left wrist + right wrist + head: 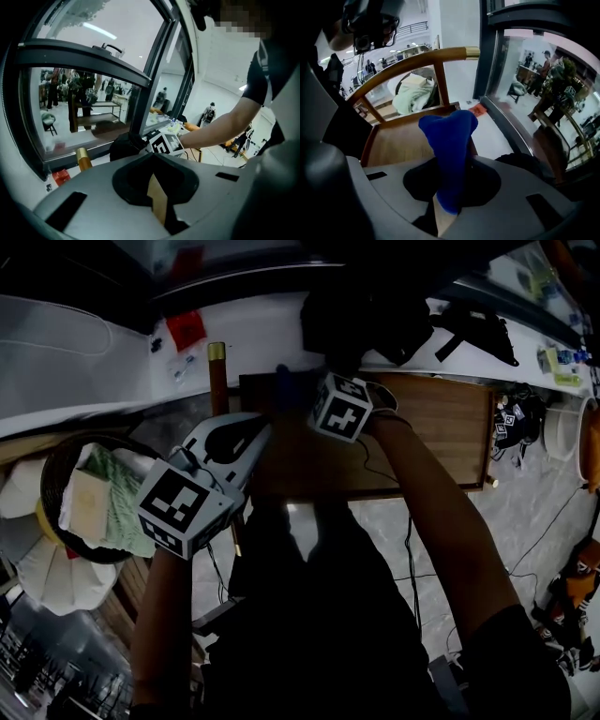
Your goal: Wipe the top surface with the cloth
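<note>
None of the wiping seems done yet: the right tool (446, 210) clenches the blue cloth (451, 140) over the wooden desk (441, 423), the left tool (159, 202) clenched on nothing

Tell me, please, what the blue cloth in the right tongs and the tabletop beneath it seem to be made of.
Blue cloth: a soft textile, perhaps microfibre or fleece. It looks matte and bunches into rounded folds where the right tongs pinch it.
Tabletop: wood or wood veneer, mid-brown with faint grain lines and a low sheen. Whether it is solid or veneer cannot be told.
</note>
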`<move>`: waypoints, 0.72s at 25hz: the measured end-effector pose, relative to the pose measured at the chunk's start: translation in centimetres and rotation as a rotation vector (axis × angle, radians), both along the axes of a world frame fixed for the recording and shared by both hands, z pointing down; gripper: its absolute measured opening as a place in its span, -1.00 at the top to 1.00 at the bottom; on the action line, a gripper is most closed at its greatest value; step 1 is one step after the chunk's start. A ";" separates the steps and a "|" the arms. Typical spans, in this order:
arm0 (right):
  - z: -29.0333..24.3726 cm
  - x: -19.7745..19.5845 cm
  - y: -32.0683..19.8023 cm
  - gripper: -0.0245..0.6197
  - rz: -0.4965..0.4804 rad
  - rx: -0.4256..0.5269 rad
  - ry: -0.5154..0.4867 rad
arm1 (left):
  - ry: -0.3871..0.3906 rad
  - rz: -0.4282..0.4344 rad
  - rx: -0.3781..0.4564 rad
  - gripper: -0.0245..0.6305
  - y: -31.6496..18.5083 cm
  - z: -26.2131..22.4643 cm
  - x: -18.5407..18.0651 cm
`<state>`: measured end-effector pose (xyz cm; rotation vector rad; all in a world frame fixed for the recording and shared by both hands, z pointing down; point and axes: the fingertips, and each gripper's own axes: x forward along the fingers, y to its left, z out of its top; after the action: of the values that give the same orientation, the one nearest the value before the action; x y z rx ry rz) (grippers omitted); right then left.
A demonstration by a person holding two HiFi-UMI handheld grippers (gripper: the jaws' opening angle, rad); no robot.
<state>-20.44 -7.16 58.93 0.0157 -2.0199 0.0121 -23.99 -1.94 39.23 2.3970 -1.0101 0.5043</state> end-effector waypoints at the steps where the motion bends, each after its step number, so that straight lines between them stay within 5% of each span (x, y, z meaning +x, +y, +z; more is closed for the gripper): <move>1: 0.1 0.0 0.1 0.64 0.003 0.011 -0.003 | -0.001 0.003 -0.011 0.89 0.3 0.2 0.0; 11: 0.3 1.0 2.4 0.65 0.057 -0.038 -0.034 | -0.021 0.020 -0.086 0.89 2.9 2.0 0.0; 18: 1.2 3.2 8.6 0.65 0.056 -0.122 -0.027 | -0.021 -0.031 -0.108 0.89 4.0 2.3 -1.6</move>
<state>-17.24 1.40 60.15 -0.0052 -2.0417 0.1713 -25.59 2.06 41.57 2.2822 -1.0014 0.5591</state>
